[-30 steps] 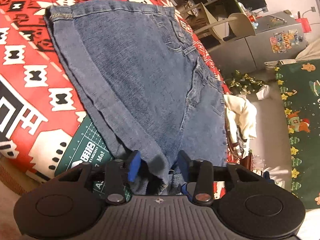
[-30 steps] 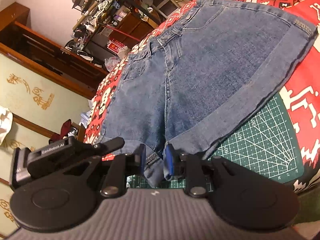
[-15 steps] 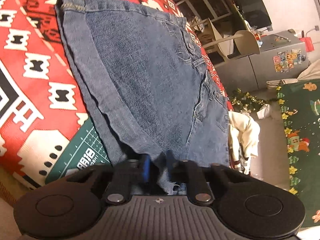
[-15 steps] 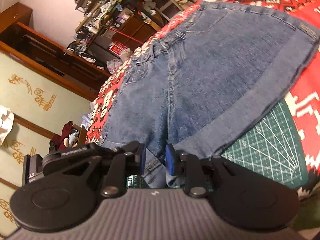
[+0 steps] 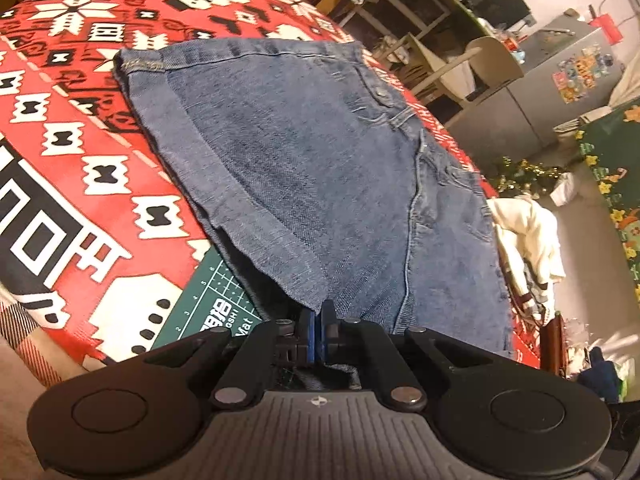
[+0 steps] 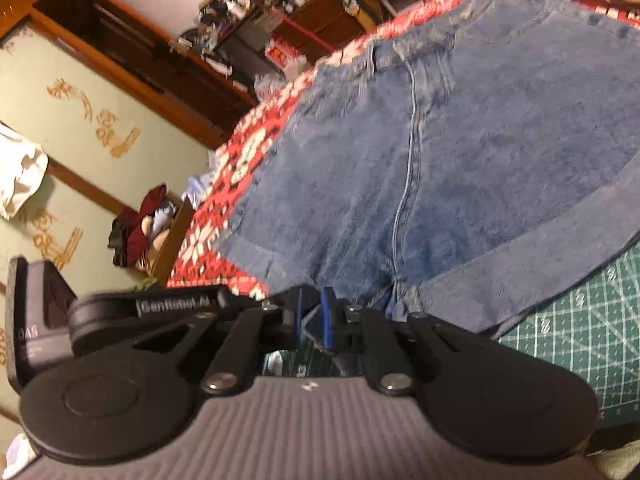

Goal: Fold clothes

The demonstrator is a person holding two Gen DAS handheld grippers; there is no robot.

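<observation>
Nearest in the left wrist view, the left gripper [image 5: 319,330] sits at 6 o'clock, its blue pads pinched together on the near hem of the shorts [image 5: 320,168], at the corner of one leg cuff. Its jaws have just been closing, and denim is clamped between them. In the right wrist view the right gripper [image 6: 312,322] has also just been closing; its pads stand narrowly apart with what looks like a bit of hem between them, but blur hides whether they press on it, so I cannot tell. Both grips at the near edge suggest the hem is to be lifted and carried over toward the waistband, likely the first fold. Under the hem lies a green mat [image 5: 208,304] at 7 o'clock. Beyond, the shorts lie flat on the red cloth [image 5: 80,140], waistband toward 1 o'clock.
</observation>
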